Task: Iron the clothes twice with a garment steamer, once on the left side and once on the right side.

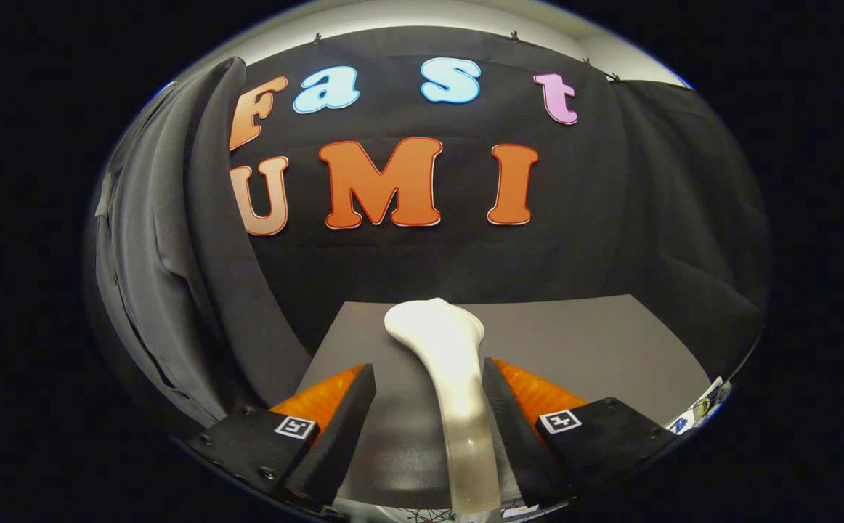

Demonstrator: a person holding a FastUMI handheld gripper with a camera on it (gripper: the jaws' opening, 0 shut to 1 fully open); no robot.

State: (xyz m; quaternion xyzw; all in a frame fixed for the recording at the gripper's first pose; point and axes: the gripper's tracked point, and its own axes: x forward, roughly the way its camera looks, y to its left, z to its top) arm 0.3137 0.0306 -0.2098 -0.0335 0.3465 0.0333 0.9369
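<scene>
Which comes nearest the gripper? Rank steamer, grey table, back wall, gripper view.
1. Steamer, between the gripper's open jaws, against the right one.
2. Grey table, beneath and ahead.
3. Back wall, beyond the table.

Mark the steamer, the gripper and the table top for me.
garment steamer (442, 330): gripper view, on its white head, beyond the fingers.
gripper (425, 381): gripper view, midway between fingertips; right finger touches the handle, left stands apart.
table (596, 341): gripper view, bare grey top.
</scene>
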